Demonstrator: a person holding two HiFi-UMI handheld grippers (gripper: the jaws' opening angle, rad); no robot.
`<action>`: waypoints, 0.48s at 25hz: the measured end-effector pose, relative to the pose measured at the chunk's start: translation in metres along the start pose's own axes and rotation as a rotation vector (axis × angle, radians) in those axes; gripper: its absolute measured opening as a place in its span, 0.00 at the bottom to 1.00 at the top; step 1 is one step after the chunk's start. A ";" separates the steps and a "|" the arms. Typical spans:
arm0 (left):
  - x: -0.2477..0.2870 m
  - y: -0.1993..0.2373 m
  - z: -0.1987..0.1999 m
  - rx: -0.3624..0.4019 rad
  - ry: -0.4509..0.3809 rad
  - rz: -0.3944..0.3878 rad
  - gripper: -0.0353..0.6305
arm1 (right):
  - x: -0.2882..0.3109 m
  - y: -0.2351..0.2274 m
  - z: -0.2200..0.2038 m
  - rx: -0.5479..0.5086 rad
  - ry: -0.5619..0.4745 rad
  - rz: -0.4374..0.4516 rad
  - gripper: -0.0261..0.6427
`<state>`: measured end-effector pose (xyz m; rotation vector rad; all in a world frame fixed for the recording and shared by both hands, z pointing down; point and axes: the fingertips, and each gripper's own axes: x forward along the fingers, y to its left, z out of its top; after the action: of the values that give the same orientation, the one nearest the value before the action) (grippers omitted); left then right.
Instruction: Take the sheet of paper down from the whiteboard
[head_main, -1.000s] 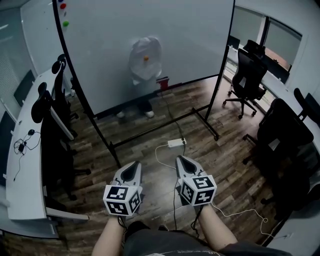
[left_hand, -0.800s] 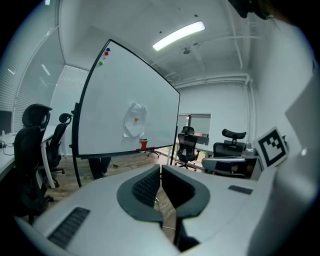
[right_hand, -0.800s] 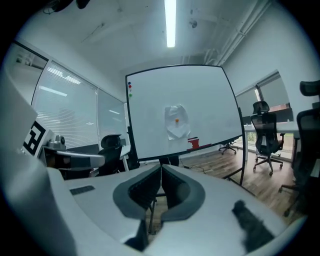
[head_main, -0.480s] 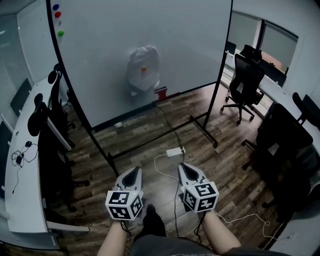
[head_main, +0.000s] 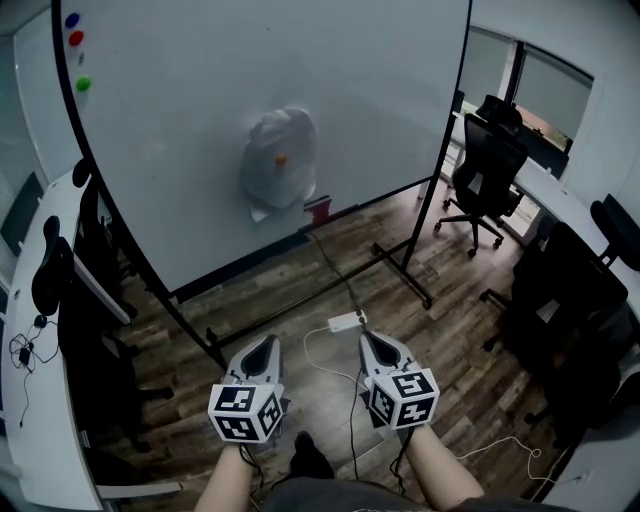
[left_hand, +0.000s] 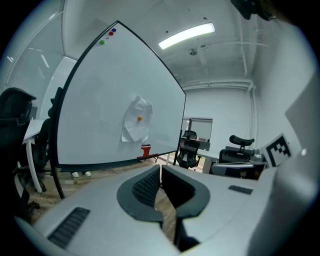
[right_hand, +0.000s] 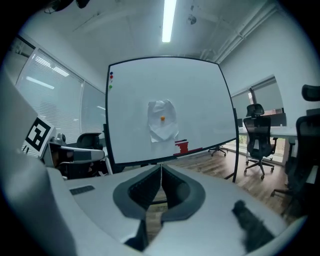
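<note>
A crumpled white sheet of paper (head_main: 275, 170) hangs on the big rolling whiteboard (head_main: 200, 90), pinned by an orange magnet (head_main: 281, 158). My left gripper (head_main: 265, 344) and right gripper (head_main: 372, 340) are held side by side low in the head view, well short of the board, both pointing at it. In the left gripper view the paper (left_hand: 135, 127) lies far ahead, above the left gripper (left_hand: 160, 168), whose jaws are together with nothing in them. The right gripper view shows the paper (right_hand: 162, 122) straight ahead beyond the right gripper (right_hand: 161, 166), also shut and empty.
A white power strip (head_main: 347, 321) with cables lies on the wood floor ahead of me. The board's black stand feet (head_main: 400, 270) reach toward me. Black office chairs (head_main: 485, 165) stand at the right, a desk with chairs (head_main: 60, 290) at the left. A red object (head_main: 320, 209) sits at the board's lower edge.
Both grippers and the head camera have moved forward toward the whiteboard, which now looks nearer. The shoes seen under the board a second ago are gone. Both grippers stay shut.
</note>
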<state>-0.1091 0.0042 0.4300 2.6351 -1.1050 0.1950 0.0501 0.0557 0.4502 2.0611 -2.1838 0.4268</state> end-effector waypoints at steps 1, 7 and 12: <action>0.008 0.007 0.003 0.002 0.003 -0.001 0.09 | 0.009 -0.005 0.004 0.006 -0.005 -0.018 0.07; 0.054 0.048 0.021 -0.001 0.013 -0.014 0.09 | 0.067 -0.011 0.013 0.046 0.008 -0.024 0.07; 0.088 0.078 0.041 0.007 0.005 -0.041 0.09 | 0.108 -0.015 0.030 0.050 -0.016 -0.061 0.07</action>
<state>-0.1023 -0.1199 0.4269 2.6590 -1.0499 0.1969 0.0604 -0.0573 0.4526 2.1582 -2.1335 0.4643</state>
